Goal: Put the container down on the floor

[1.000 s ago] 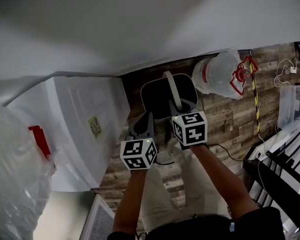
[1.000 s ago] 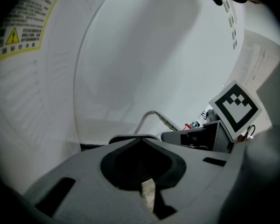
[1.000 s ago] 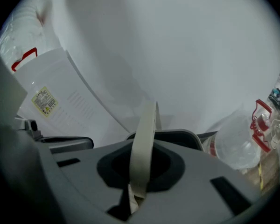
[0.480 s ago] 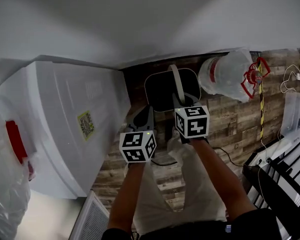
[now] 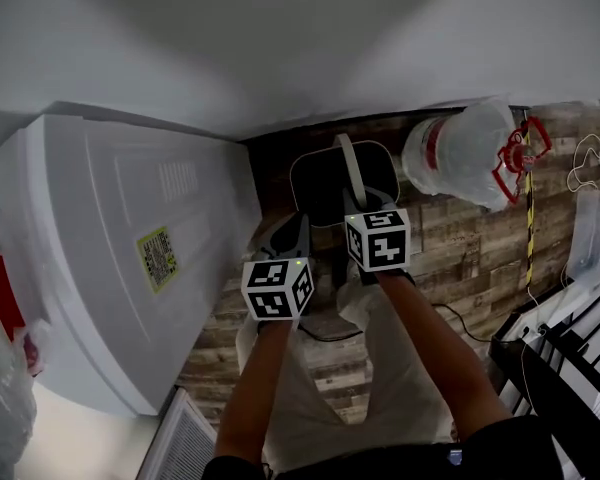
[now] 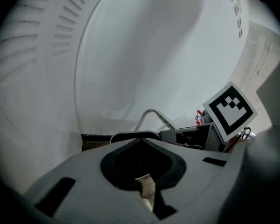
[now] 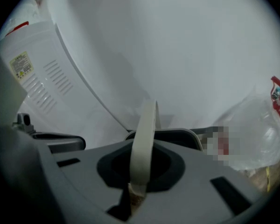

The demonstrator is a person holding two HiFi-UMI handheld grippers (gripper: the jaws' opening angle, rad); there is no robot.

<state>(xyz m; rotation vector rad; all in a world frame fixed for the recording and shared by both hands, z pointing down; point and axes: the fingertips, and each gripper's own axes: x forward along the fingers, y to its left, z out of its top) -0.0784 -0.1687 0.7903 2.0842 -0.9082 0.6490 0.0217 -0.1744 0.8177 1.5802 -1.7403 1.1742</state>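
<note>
— While the white appliance (image 5: 110, 258) fills the left of the frame, where is the container (image 5: 320, 183)?
— Low over the plank floor (image 5: 460, 238), between the appliance and a clear plastic bag (image 5: 470, 153); whether its base touches down, I cannot tell; it hangs by its pale handle (image 5: 348, 163).
— And the tools?
— The right gripper (image 7: 139, 190) pinches that handle; the left gripper (image 6: 147, 192) is pressed together on nothing, near the container's rim.
— The risk?
— One thin handle in one pinch; I judge it could slide, or let the container swing into the appliance; letting go before the base rests would drop it.
</note>
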